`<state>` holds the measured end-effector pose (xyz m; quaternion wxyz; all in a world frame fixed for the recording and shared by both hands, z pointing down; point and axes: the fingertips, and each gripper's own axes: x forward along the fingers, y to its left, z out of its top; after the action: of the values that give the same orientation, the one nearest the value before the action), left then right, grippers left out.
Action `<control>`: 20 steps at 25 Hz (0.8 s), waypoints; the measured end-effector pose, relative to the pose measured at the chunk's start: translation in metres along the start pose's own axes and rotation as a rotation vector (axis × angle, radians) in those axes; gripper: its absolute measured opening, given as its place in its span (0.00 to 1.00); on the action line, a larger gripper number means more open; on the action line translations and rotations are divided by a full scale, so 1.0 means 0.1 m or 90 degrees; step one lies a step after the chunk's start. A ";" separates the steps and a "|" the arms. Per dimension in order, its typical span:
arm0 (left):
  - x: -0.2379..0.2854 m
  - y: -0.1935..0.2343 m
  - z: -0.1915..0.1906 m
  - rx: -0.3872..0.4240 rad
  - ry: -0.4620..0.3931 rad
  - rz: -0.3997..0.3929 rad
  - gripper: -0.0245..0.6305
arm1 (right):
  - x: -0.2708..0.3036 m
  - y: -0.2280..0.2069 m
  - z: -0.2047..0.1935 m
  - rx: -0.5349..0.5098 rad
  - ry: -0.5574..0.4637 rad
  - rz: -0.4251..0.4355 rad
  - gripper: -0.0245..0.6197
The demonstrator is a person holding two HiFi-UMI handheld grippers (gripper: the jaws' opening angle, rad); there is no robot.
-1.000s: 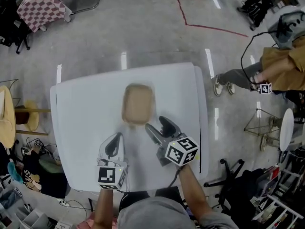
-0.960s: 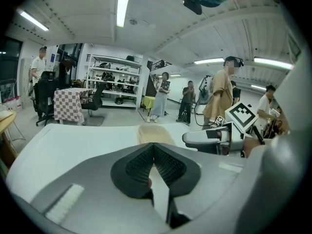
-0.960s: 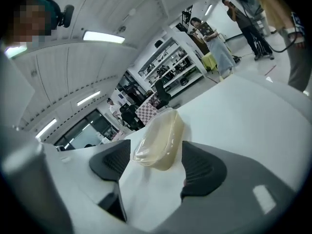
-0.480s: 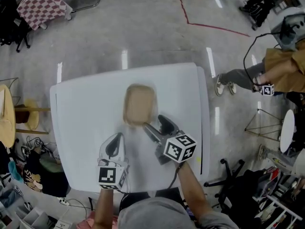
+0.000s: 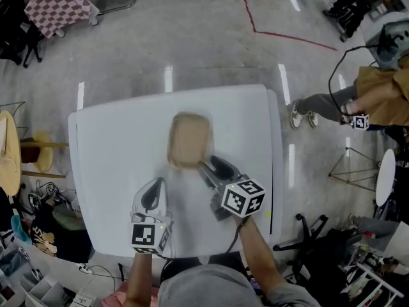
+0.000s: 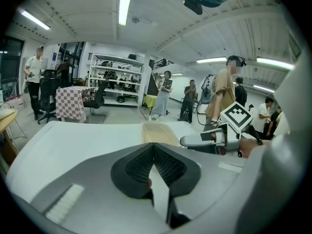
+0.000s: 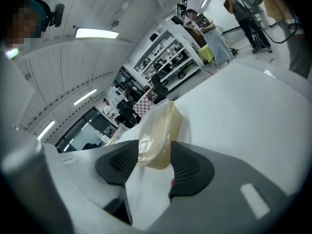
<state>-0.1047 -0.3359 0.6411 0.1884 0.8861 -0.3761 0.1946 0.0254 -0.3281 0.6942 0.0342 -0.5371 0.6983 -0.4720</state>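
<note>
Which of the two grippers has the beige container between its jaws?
The right gripper: its jaws flank the beige container. The left gripper is shut on nothing.

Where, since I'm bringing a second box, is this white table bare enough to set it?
The table is bare left of the beige container, beyond it to the far edge, and right of it. It is crowded near the person, where the left gripper and right gripper sit.

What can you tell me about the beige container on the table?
The container is a shallow rounded-rectangular tub, beige from above, pale and translucent like plastic up close, with a clear top. It lies flat near the middle of the white table. Its near end sits between the parted jaws of the right gripper; contact cannot be told.
</note>
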 end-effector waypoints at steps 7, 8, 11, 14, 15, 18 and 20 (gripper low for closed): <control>-0.02 -0.01 -0.04 0.004 0.001 -0.002 0.05 | -0.04 -0.07 -0.02 0.017 -0.010 -0.016 0.24; -0.02 0.01 -0.03 0.004 0.001 -0.002 0.05 | -0.02 -0.06 0.00 0.019 -0.011 -0.017 0.23; -0.02 0.04 0.01 0.005 0.001 -0.004 0.05 | 0.01 -0.03 0.02 0.024 -0.011 -0.018 0.22; -0.03 0.03 0.01 0.005 0.000 -0.003 0.05 | -0.01 -0.04 0.03 0.031 -0.014 -0.018 0.21; -0.04 0.03 0.01 0.005 0.000 -0.003 0.05 | -0.02 -0.04 0.04 0.034 -0.017 -0.017 0.20; -0.05 0.00 0.01 0.006 -0.001 -0.002 0.05 | -0.07 -0.03 0.07 0.046 -0.027 -0.010 0.16; -0.05 -0.03 0.01 0.007 -0.003 -0.001 0.05 | -0.11 -0.04 0.09 0.043 -0.032 -0.011 0.10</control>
<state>-0.1053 -0.3311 0.6375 0.1828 0.8879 -0.3747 0.1946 0.0379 -0.3251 0.6876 0.0658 -0.5536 0.6759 -0.4820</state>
